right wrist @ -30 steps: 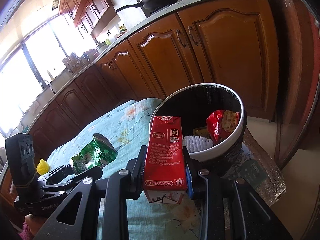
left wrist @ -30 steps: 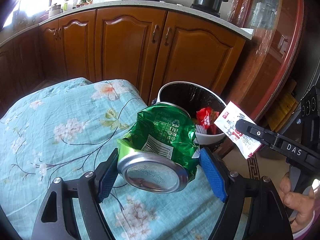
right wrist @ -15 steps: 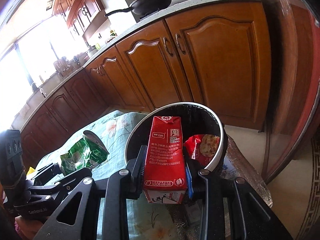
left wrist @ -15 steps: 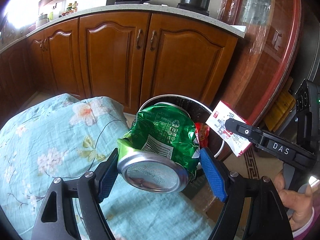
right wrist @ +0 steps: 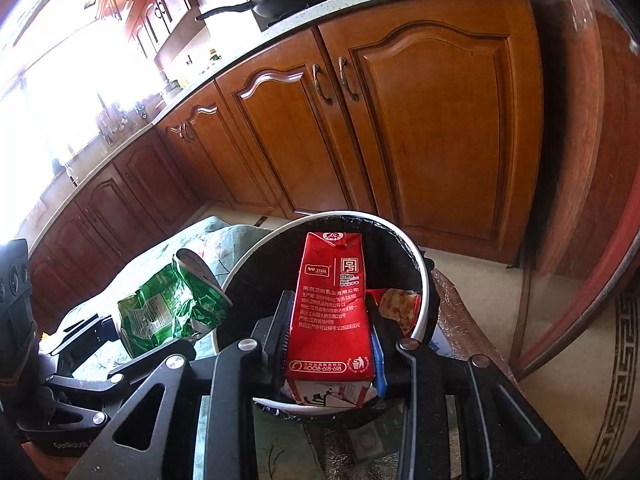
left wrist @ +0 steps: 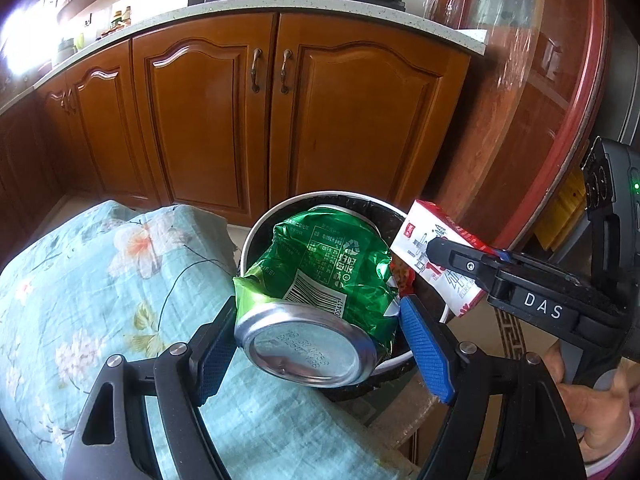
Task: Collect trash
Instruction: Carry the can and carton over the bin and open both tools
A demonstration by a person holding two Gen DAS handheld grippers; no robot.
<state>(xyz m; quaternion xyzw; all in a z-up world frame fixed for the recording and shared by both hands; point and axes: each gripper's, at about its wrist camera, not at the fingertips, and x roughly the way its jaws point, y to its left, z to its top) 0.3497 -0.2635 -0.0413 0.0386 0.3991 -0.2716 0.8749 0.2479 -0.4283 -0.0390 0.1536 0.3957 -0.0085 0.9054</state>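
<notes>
Left gripper [left wrist: 320,336] held a crushed green can [left wrist: 320,280], light, thin-walled, slick, pinched across its dented sides, at the bin's [right wrist: 420,264] 9 o'clock rim, while right gripper [right wrist: 330,344] clamped a stiff, light red carton [right wrist: 330,308] by its flat faces above the bin.

Two wrist views, close, sharing bin [left wrist: 256,236]

My blue pads [left wrist: 420,344] are pressing a crushed green can [left wrist: 320,264] with a silver base; my other jaws are gripping a red-and-white carton [right wrist: 330,308]; pale turquoise floral cloth [left wrist: 100,280] is draping beside the white-rimmed, black-lined bin [right wrist: 420,280].
</notes>
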